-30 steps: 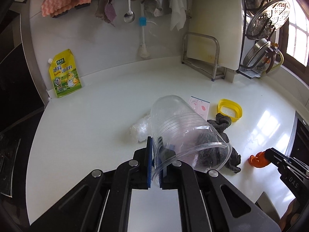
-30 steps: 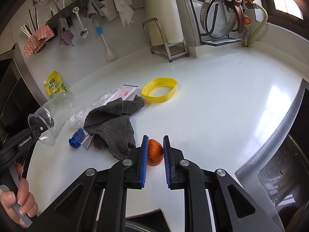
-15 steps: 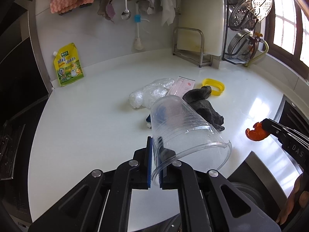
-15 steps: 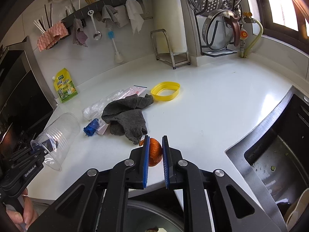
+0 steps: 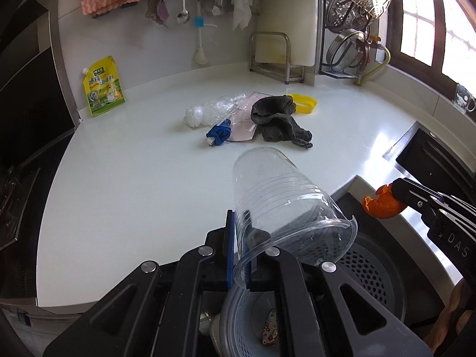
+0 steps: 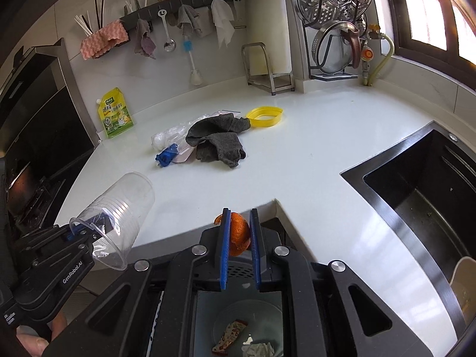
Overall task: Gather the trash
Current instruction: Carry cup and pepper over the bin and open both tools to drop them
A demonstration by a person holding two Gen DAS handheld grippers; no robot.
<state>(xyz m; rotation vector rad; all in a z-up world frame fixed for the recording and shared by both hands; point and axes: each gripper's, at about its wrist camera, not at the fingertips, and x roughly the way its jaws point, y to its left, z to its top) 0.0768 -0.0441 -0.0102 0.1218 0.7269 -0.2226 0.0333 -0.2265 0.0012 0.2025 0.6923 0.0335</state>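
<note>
- The left gripper is pinched shut on the rim of a clear cup. The cup lies tipped on its side.
- The right gripper is squeezed almost shut on a bit of orange peel.
- A second ago both grippers were out over the white counter, close to the mess. Now they have pulled back to its near edge, and a bin with some wrappers in it shows just below them.
- So the next job looks like letting go, so cup and peel drop in.
- Far back on the counter there is more to pick up: a grey cloth, a plastic bag, a blue scrap and a yellow ring.
</note>
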